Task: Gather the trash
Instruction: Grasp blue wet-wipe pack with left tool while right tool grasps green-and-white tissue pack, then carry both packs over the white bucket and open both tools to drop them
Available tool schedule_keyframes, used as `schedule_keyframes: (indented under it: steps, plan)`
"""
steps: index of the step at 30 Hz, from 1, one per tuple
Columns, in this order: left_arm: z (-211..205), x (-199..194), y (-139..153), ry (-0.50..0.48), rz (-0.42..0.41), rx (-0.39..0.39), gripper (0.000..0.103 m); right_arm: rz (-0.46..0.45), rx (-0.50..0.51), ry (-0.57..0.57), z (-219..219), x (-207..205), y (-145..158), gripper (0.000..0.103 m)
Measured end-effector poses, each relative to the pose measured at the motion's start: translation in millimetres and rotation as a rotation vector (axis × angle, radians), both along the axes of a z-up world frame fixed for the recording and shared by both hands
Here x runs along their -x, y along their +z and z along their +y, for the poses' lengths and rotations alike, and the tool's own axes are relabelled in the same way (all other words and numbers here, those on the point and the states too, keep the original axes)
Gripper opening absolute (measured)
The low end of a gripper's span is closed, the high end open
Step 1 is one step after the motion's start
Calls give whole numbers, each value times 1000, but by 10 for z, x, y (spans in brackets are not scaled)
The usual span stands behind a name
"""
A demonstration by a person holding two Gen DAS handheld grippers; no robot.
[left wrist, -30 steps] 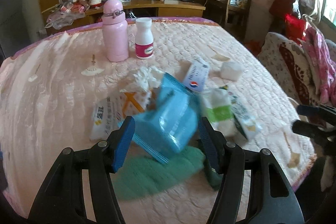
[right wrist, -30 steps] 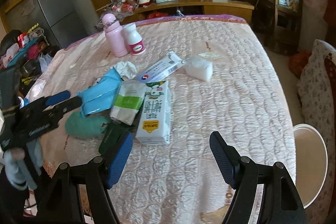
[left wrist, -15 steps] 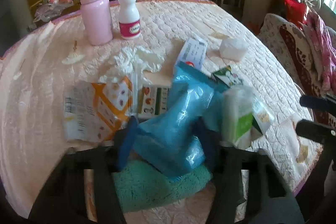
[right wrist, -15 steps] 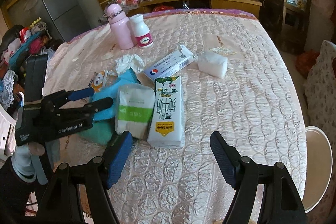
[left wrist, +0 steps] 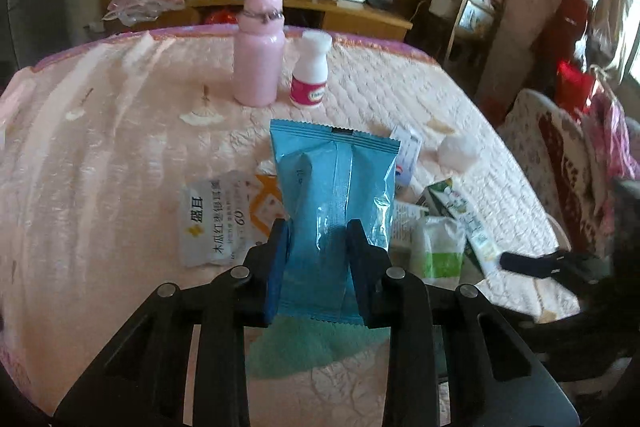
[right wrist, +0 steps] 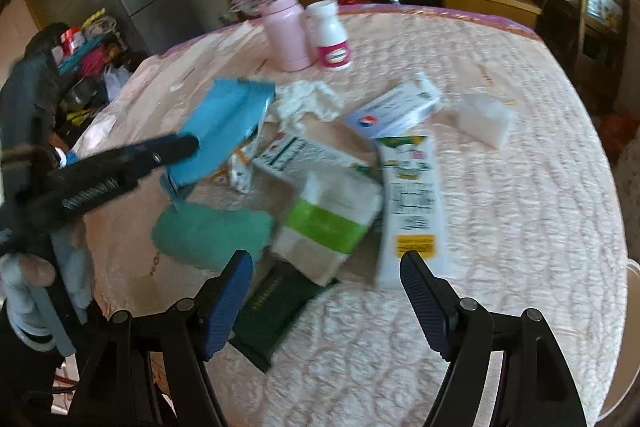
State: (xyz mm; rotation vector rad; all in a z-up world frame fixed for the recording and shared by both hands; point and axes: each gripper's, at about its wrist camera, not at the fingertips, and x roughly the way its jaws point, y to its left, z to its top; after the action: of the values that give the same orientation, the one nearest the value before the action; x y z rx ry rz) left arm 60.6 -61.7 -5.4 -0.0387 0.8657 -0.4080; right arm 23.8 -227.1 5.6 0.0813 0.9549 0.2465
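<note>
My left gripper [left wrist: 318, 231] is shut on a blue plastic wrapper [left wrist: 334, 195] and holds it upright above the table; it also shows in the right wrist view [right wrist: 224, 131]. My right gripper [right wrist: 326, 263] is open and empty, just in front of a green-and-white pack [right wrist: 332, 223] and a long milk carton [right wrist: 412, 199]. A white-and-orange wrapper [left wrist: 224, 215], a crumpled tissue [right wrist: 308, 99], a white-blue box [right wrist: 396, 107] and a dark green packet [right wrist: 276, 311] lie on the table.
A pink bottle [left wrist: 260, 47] and a white pill bottle [left wrist: 310, 71] stand at the back of the quilted table [left wrist: 100, 155]. A green cloth [right wrist: 212, 231] lies near the front edge. A white block [right wrist: 484, 119] sits to the right. A chair [left wrist: 568, 155] is beside the table.
My left gripper has closed on the blue wrapper and lifted it off the pile. My right gripper has moved in closer to the green-and-white pack and carton.
</note>
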Motion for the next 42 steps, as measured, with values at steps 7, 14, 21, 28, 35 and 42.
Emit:
schedule_keyframes:
  steps: [7, 14, 21, 28, 35, 42]
  plan:
    - [139, 133, 101, 16, -46, 11, 27, 65, 29, -61, 147, -284, -268, 74]
    - [180, 190, 61, 18, -42, 22, 27, 30, 56, -106, 188, -481, -300, 63]
    - [157, 249, 21, 21, -35, 21, 27, 19, 2, -93, 65, -409, -290, 36]
    - [54, 331, 91, 13, -45, 39, 27, -51, -33, -71, -74, -105, 37, 35]
    - [-250, 456, 171, -40, -59, 37, 27, -96, -15, -66, -225, 161, 301, 35]
    - [-626, 575, 222, -97, -74, 20, 27, -116, -3, -98, -514, 375, 431, 35]
